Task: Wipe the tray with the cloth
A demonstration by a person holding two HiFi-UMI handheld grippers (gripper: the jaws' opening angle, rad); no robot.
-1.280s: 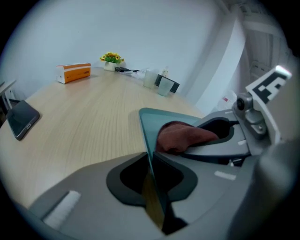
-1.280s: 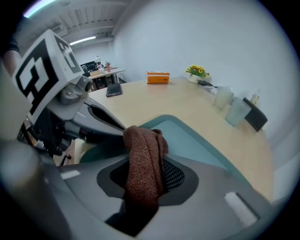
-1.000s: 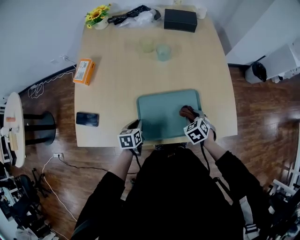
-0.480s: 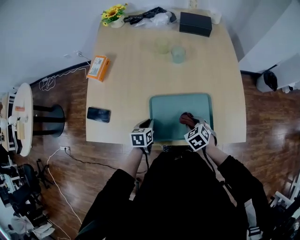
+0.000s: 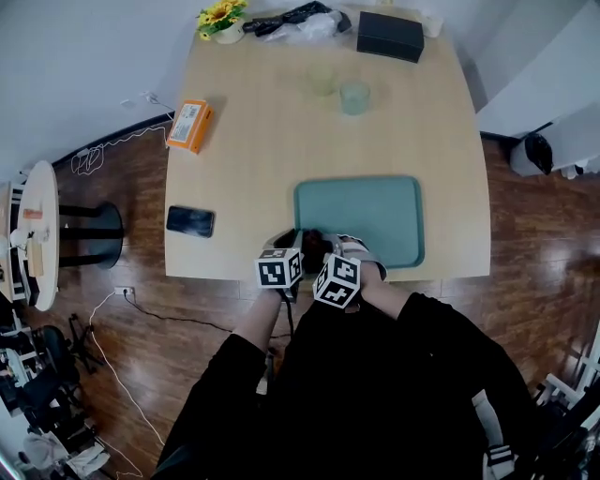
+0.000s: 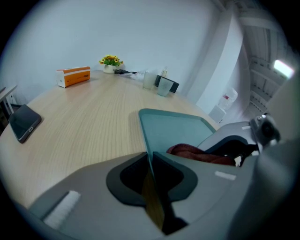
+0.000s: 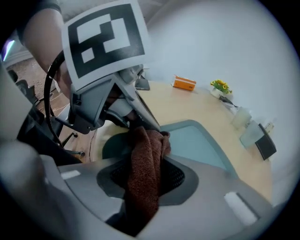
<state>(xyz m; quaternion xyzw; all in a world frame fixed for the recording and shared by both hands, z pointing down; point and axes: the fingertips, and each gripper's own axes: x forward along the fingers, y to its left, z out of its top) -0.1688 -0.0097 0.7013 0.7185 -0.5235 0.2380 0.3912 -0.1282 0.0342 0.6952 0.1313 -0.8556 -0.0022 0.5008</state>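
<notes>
A teal tray (image 5: 361, 216) lies on the wooden table near its front edge. My left gripper (image 5: 287, 246) is shut on the rim of the tray's near left corner; in the left gripper view the rim (image 6: 146, 140) runs straight in between the jaws. My right gripper (image 5: 324, 249) sits close beside it, shut on a brown cloth (image 7: 146, 164) that bulges up out of its jaws. The cloth (image 5: 313, 241) rests over the tray's near left corner. The tray (image 7: 194, 140) stretches away behind the cloth, its surface bare.
A black phone (image 5: 190, 221) lies left of the tray, an orange box (image 5: 188, 126) farther back on the left. Two translucent cups (image 5: 354, 97) stand at the middle back. A black box (image 5: 389, 36), yellow flowers (image 5: 220, 16) and dark cables line the far edge.
The right gripper has carried the cloth leftward along the tray's near side, from the right part to the near left corner beside the left gripper. The left gripper keeps its hold on the rim.
</notes>
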